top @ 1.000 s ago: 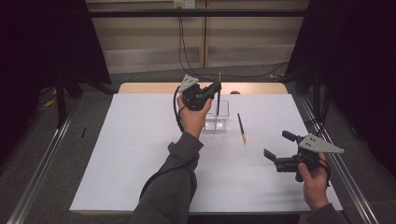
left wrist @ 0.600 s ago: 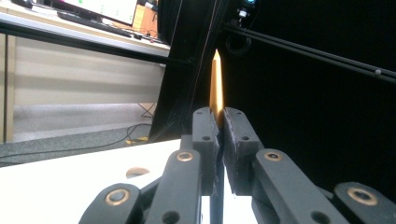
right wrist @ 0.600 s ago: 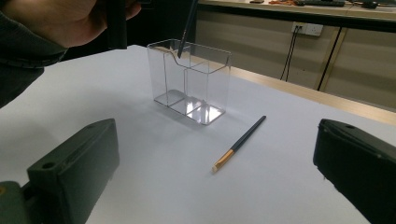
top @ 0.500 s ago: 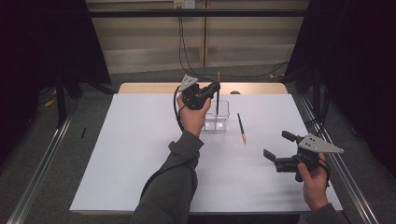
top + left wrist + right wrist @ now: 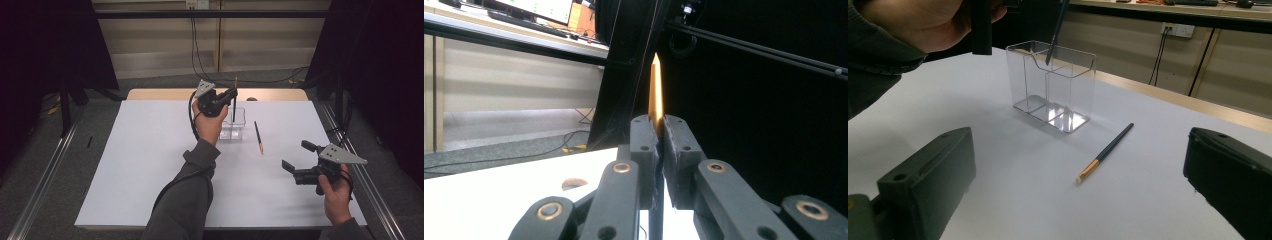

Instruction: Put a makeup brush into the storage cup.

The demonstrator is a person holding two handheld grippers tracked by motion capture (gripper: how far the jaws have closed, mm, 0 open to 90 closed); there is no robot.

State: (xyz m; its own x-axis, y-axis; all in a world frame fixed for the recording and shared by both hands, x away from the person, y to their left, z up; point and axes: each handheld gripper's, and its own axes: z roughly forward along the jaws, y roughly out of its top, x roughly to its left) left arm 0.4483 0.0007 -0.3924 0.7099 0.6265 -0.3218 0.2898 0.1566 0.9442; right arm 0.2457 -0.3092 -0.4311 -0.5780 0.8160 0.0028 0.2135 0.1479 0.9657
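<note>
High view shows the left gripper [image 5: 231, 95] lifted over the clear holder [image 5: 233, 123] at the far middle of the white table [image 5: 140, 165]; its jaws are closed tight on a thin brush [image 5: 234, 102], which passes between them and stands almost upright. Left gripper view looks along these jaws; the golden pointed end [image 5: 655, 90] of the brush rises above them, and the dark handle goes down below. In the right gripper view the dark lower end [image 5: 1055, 35] leans a little and reaches the top edge of the holder, at the divider between two compartments; I cannot tell if it touches. The right gripper [image 5: 297, 162] hovers at the near right with jaws wide apart and nothing between them; a second brush [image 5: 258, 137] lies flat between it and the holder.
</note>
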